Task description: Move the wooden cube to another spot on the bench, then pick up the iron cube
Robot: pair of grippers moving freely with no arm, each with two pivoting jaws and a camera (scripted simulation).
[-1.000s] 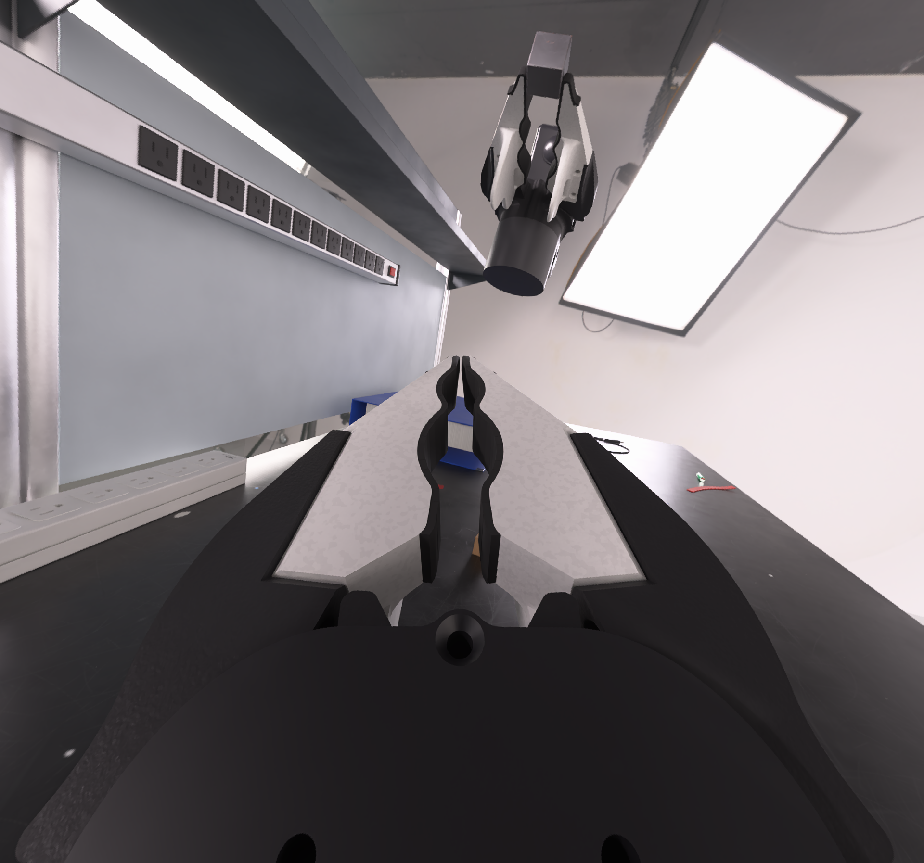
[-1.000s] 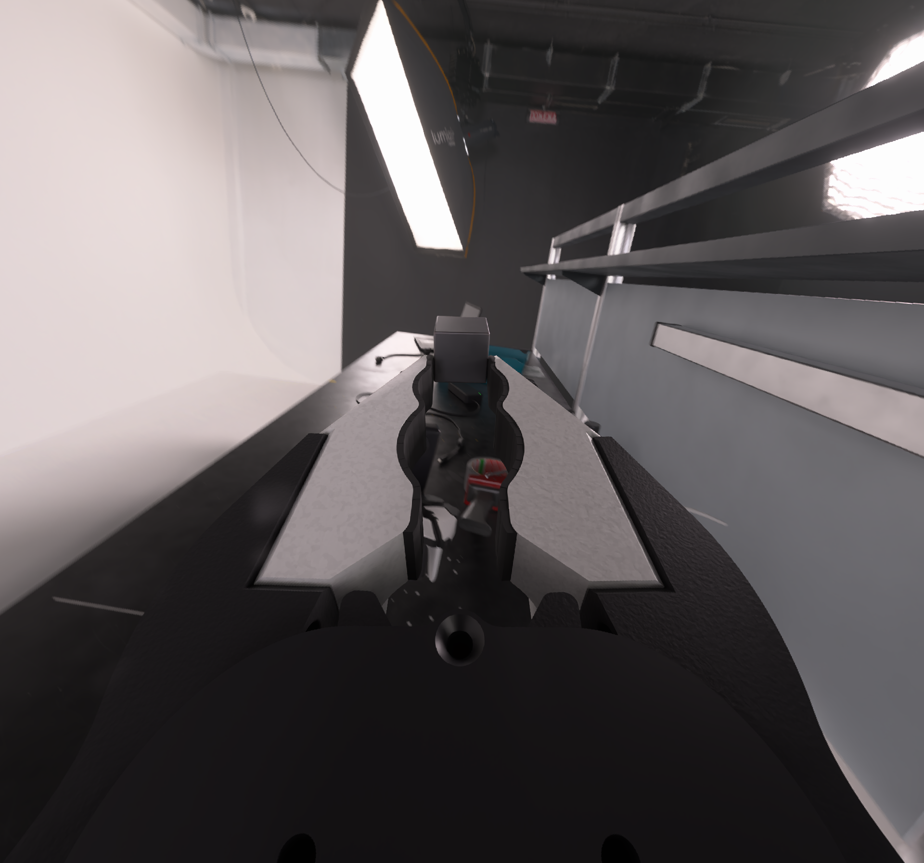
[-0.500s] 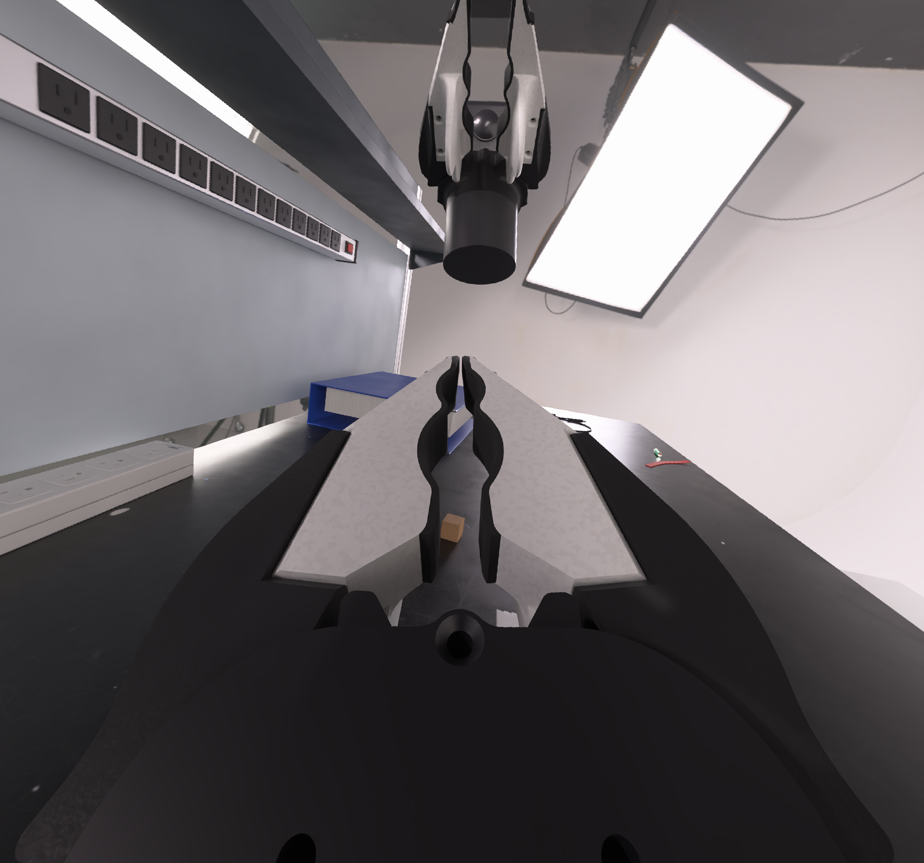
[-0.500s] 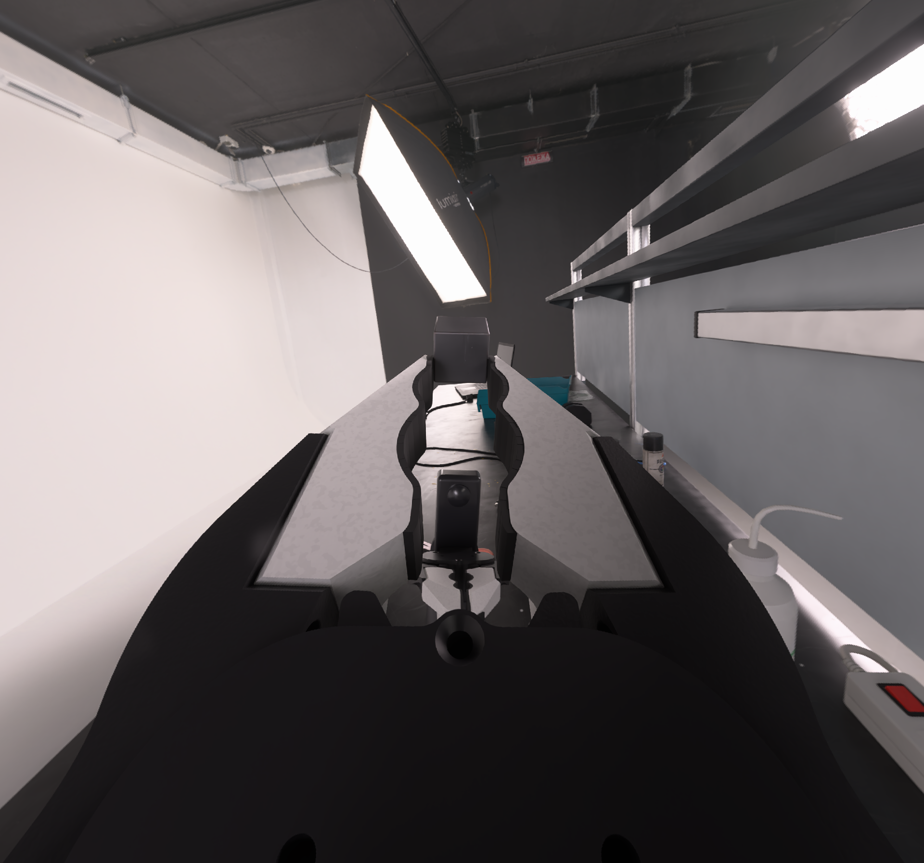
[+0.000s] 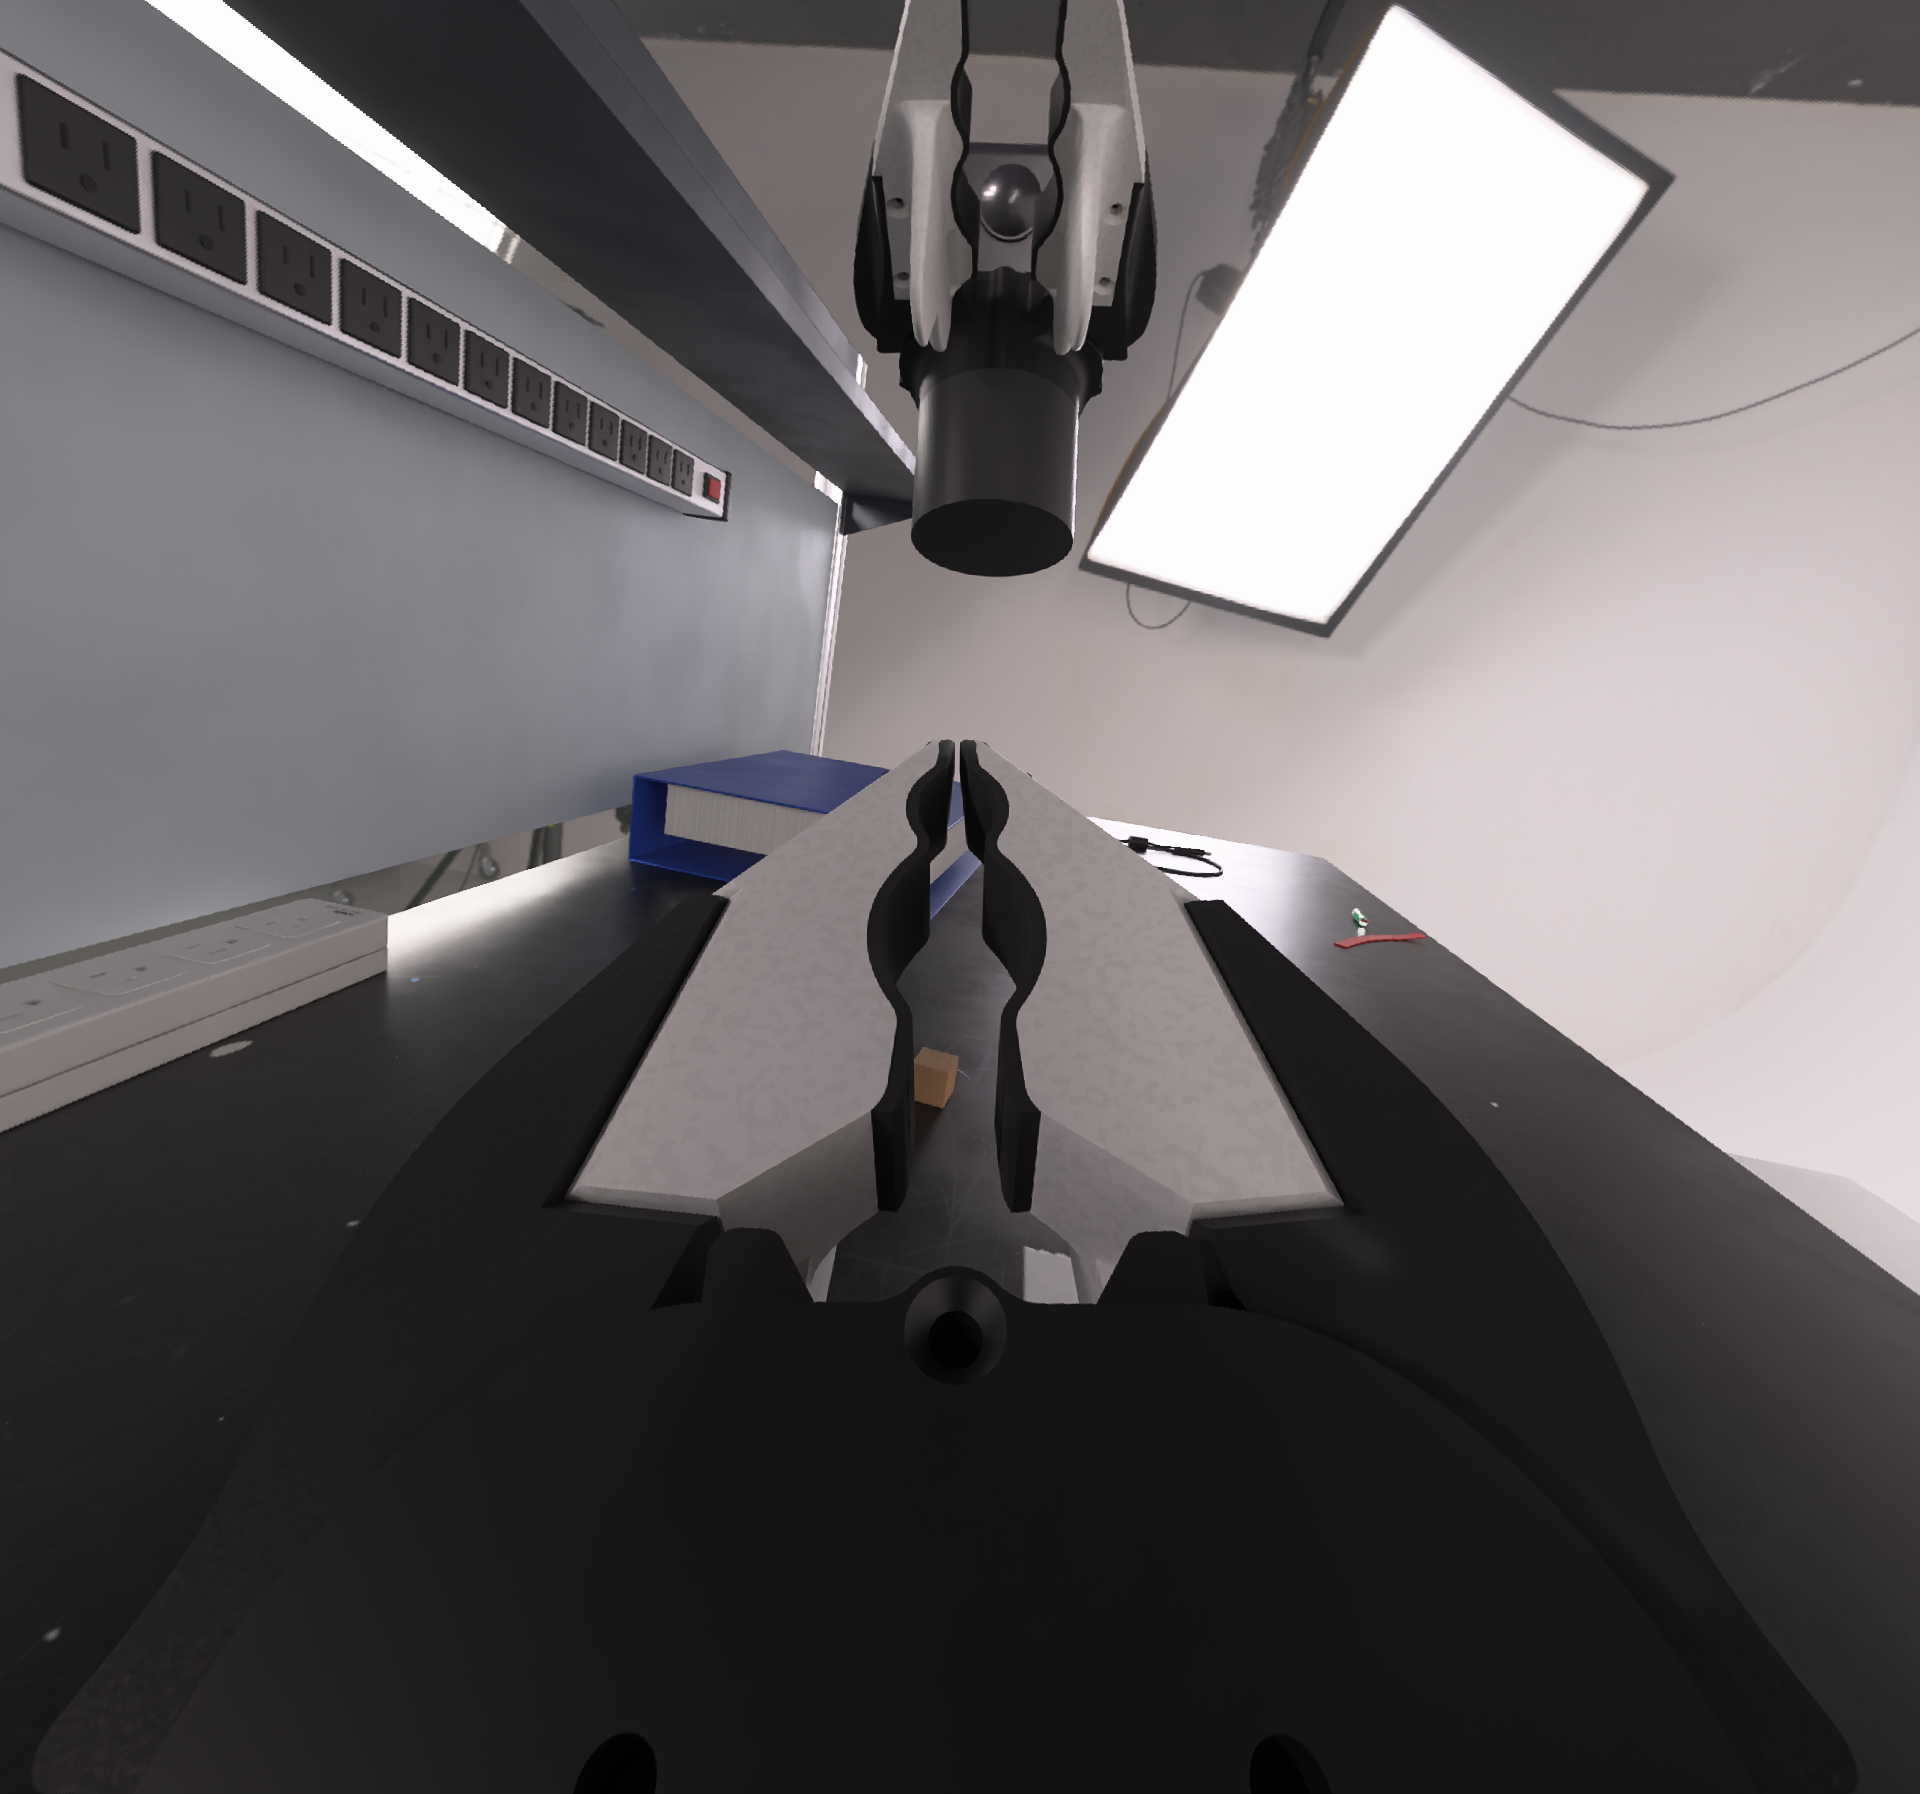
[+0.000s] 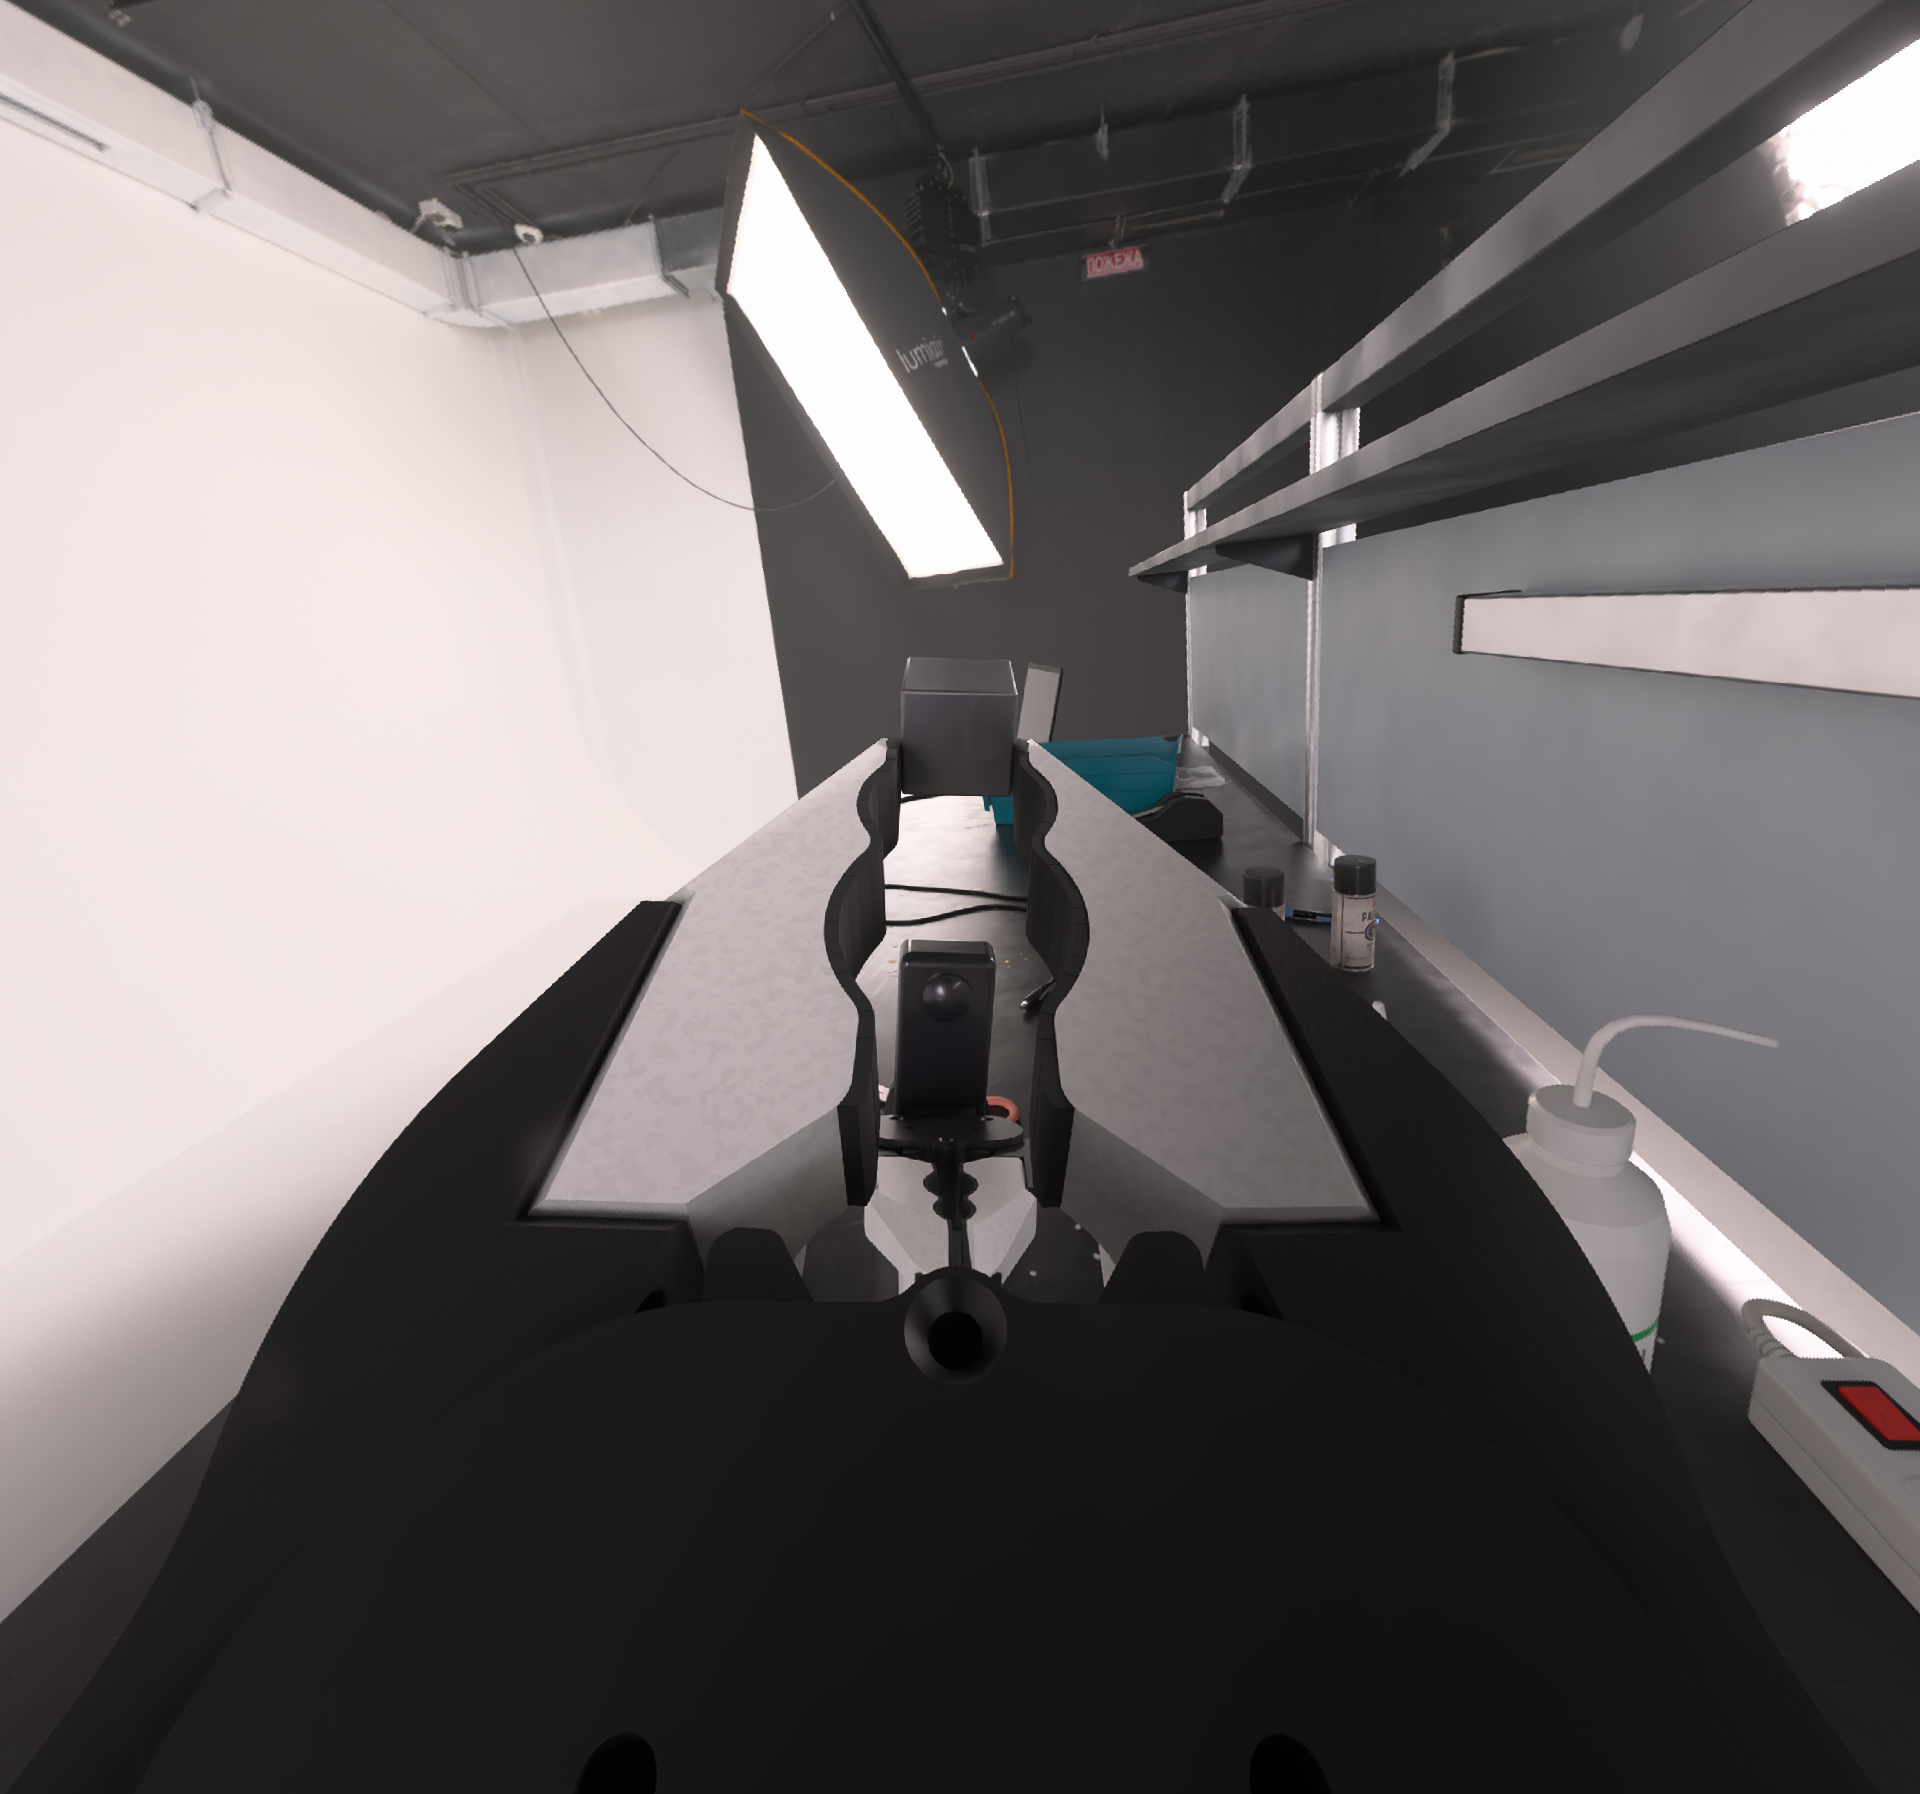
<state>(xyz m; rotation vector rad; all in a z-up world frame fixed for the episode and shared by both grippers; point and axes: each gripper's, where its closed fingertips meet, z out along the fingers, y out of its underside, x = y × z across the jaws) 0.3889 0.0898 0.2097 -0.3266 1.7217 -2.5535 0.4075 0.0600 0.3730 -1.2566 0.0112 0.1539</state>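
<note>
Right gripper (image 6: 957,757) clamps the iron cube (image 6: 957,738) high above the bench (image 5: 312,1173), left gripper (image 5: 956,752) pinched to a sliver, empty, wooden cube (image 5: 934,1078) on bench beyond it.

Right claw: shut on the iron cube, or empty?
Shut on it. In the right wrist view the right claw has both fingertips pressed against the sides of the grey iron cube, held above the bench.

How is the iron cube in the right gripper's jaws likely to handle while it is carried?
The iron cube looks solid metal, so probably heavy for its size. Only the tips of the right gripper pinch its lower half, so it might slip or pivot. Its flat faces should make it sit without rolling on the bench.
</note>
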